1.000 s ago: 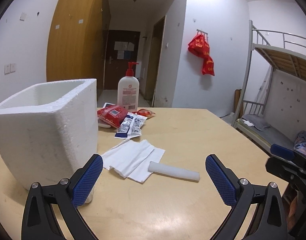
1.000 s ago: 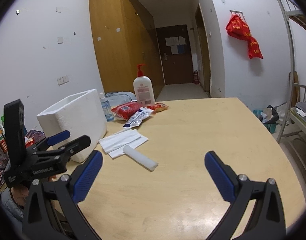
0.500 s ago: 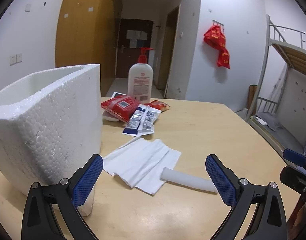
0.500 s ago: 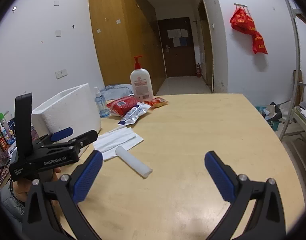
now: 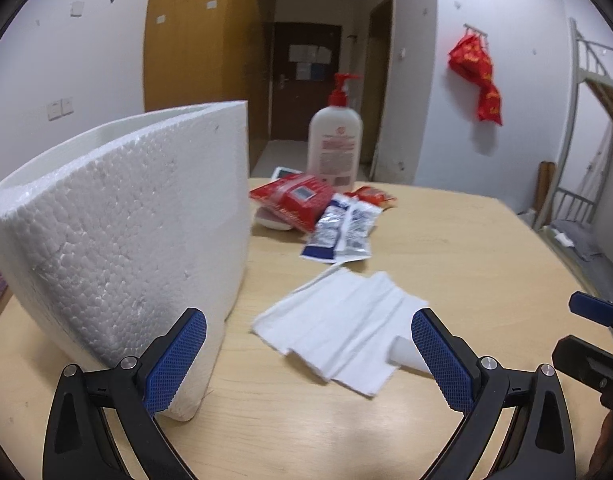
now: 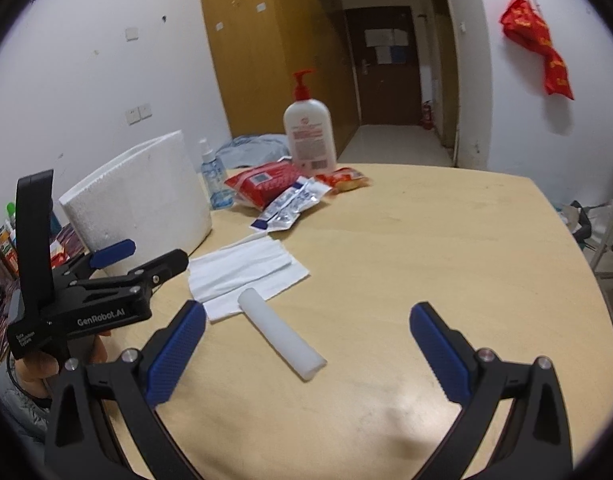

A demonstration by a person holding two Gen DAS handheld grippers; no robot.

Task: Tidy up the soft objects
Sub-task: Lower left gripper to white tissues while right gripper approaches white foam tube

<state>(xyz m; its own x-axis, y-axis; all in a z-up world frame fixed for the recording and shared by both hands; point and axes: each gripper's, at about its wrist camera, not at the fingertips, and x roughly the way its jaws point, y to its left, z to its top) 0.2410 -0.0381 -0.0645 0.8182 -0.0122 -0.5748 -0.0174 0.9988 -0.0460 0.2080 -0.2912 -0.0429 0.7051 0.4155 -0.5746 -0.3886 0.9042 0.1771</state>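
Observation:
A white foam box (image 5: 118, 236) stands on the wooden table at the left; it also shows in the right wrist view (image 6: 142, 196). White folded tissues (image 5: 338, 320) lie beside it, also in the right wrist view (image 6: 246, 272). A white foam roll (image 6: 282, 336) lies at their near edge; in the left wrist view (image 5: 402, 356) it is partly hidden by a finger. My left gripper (image 5: 306, 360) is open and empty, low over the table by the box. My right gripper (image 6: 306, 348) is open and empty, just short of the roll.
A pump bottle (image 5: 334, 148), a red packet (image 5: 294, 200), blue-white sachets (image 5: 342, 232) and a small orange packet (image 6: 346, 180) lie at the table's far side. A small spray bottle (image 6: 212, 176) stands behind the box. A bunk bed (image 5: 586, 160) is at the right.
My left gripper has moved forward and left, closer to the foam box and the tissues. My right gripper has moved forward toward the foam roll. Both stay open.

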